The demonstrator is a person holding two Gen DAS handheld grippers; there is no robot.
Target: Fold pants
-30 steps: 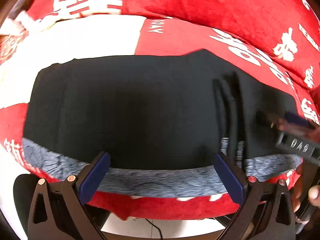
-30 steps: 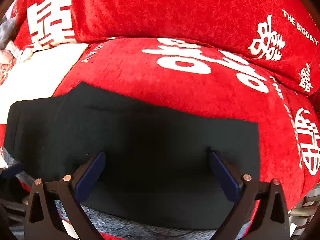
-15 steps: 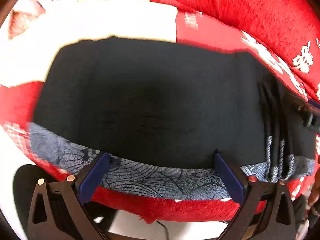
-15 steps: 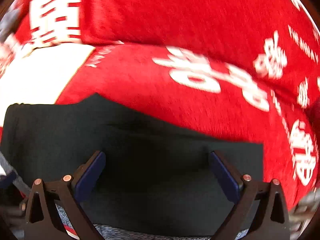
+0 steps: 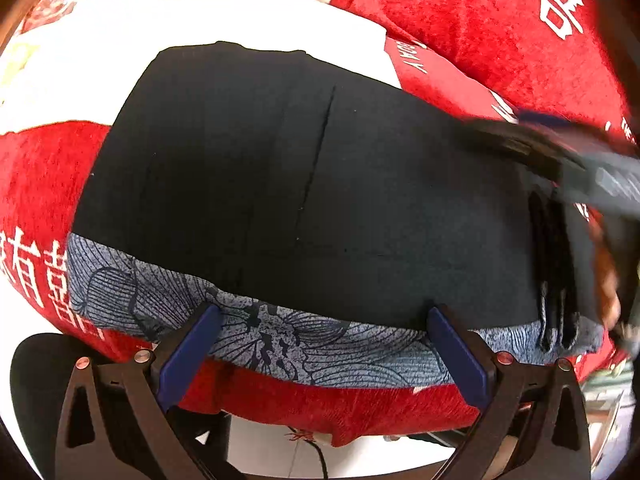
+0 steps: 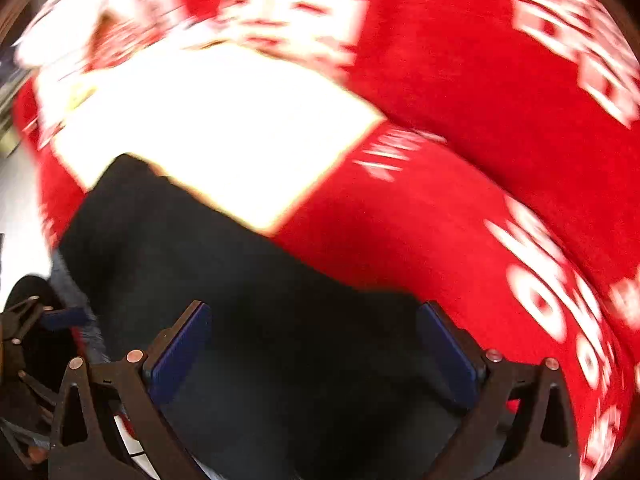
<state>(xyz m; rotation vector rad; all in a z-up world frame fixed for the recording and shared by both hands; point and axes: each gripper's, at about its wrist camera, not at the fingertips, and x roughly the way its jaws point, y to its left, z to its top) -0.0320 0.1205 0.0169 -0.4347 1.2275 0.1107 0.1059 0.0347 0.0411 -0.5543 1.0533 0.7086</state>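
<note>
Black pants [image 5: 312, 184] lie flat in a folded block across a red cushion, with a blue-grey patterned lining strip [image 5: 280, 340] along their near edge. My left gripper [image 5: 324, 354] is open, its blue pads hovering over that strip with nothing between them. The right gripper shows as a blurred dark shape [image 5: 560, 156] over the pants' right end in the left wrist view. From the right wrist, the right gripper [image 6: 316, 356] is open above the black pants [image 6: 256, 320]; that view is motion-blurred.
The red cushion [image 5: 40, 184] bears white characters and a white panel [image 5: 200, 16]; a second red cushion [image 5: 500, 20] rises behind. A hand [image 5: 608, 280] shows at the right edge. Pale floor and a cable [image 5: 316, 452] lie below the cushion's front edge.
Both cameras have swung left and tilted; the pants now fill more of the left view. The right gripper has swept up over the pants' right end, blurring its view.
</note>
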